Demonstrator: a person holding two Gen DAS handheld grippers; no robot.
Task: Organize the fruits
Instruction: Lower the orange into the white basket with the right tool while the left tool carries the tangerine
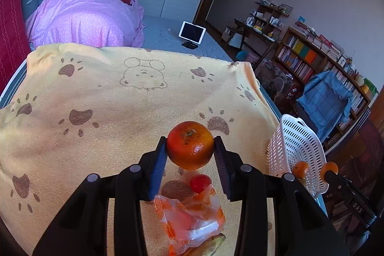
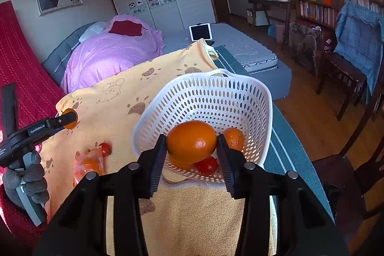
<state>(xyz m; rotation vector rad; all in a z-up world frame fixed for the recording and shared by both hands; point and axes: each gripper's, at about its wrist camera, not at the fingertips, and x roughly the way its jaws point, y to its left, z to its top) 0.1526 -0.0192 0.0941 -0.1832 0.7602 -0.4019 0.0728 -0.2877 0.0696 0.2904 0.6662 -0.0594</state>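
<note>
Holding one orange apiece, both grippers clamped on fruit.
Left gripper (image 1: 190, 148): fingers pinch a reddish orange (image 1: 190, 145) at frame centre, above a cherry tomato (image 1: 200, 183) and plastic bag (image 1: 192, 220). Right gripper (image 2: 191, 148): fingers pinch an orange (image 2: 191, 141) over the white basket (image 2: 208, 92), which holds more fruit.

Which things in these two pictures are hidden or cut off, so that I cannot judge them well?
- Left wrist view: the yellow-green fruit under the clear orange-printed plastic bag is cut by the bottom edge; kind unclear.
- Right wrist view: an orange fruit in the white perforated plastic basket is mostly hidden behind the large orange held in the right gripper.
- Left wrist view: the basket's contents are screened by its wall.
</note>
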